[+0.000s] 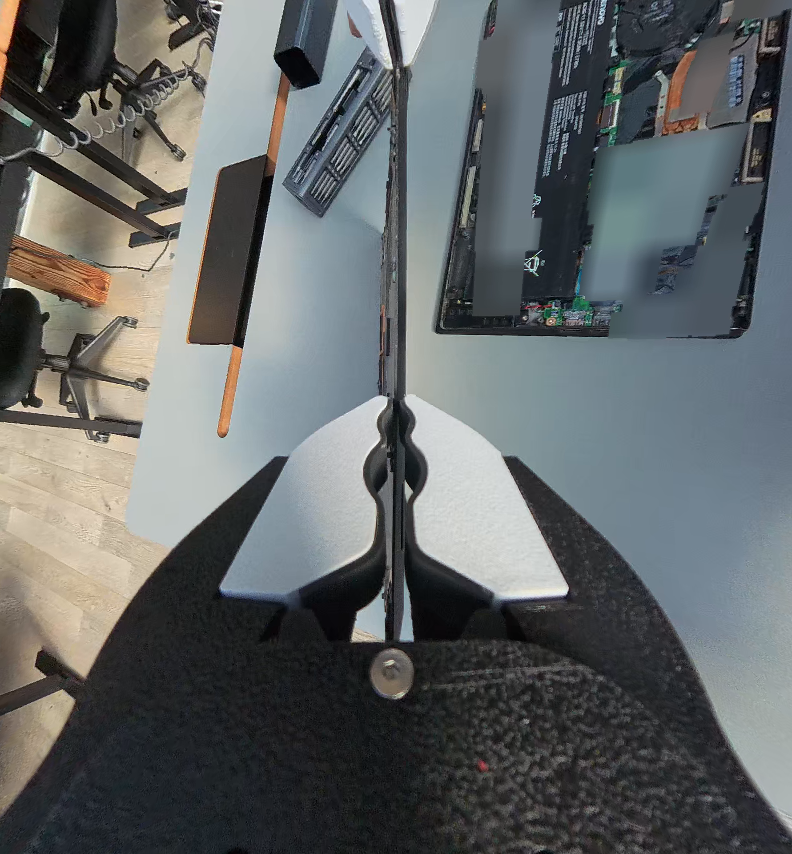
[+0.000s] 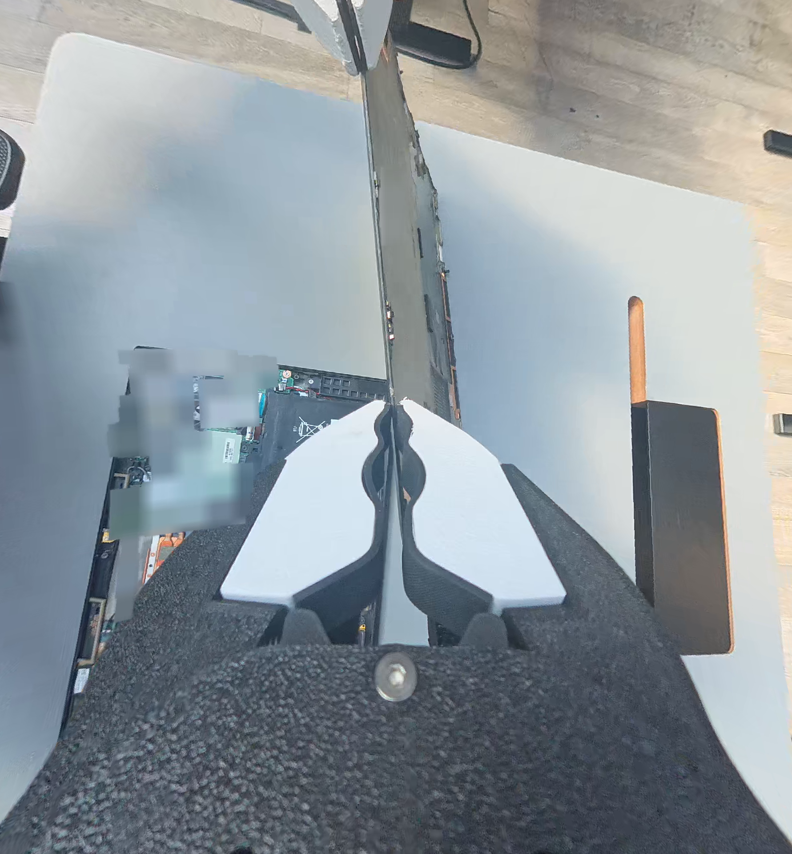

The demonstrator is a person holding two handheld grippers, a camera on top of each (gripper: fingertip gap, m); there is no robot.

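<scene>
Both grippers hold one thin dark laptop cover panel (image 1: 398,231) edge-on above the pale grey table (image 1: 615,462). My left gripper (image 1: 395,402) is shut on one end of the panel. My right gripper (image 2: 395,404) is shut on the other end of the panel (image 2: 403,240). Each view shows the other gripper's white fingers clamped at the panel's far end, at the top of the left wrist view (image 1: 412,32) and of the right wrist view (image 2: 334,32). An opened laptop base (image 1: 565,161) with battery and boards exposed lies flat on the table below, also in the right wrist view (image 2: 301,416).
A grey screwdriver bit case (image 1: 338,143) lies open on the table. A black block on a wooden strip (image 1: 227,249) sits near the table edge, also in the right wrist view (image 2: 675,522). A black box (image 1: 301,46) stands beyond. Office chairs (image 1: 10,351) and desk frames stand on the wood floor. Some 15 centimetres of space lies between my two pairs of fingers. From my right tips it is roughly 25 centimetres to the grey screwdriver bit case (image 1: 338,143); from my left, 35 centimetres.
</scene>
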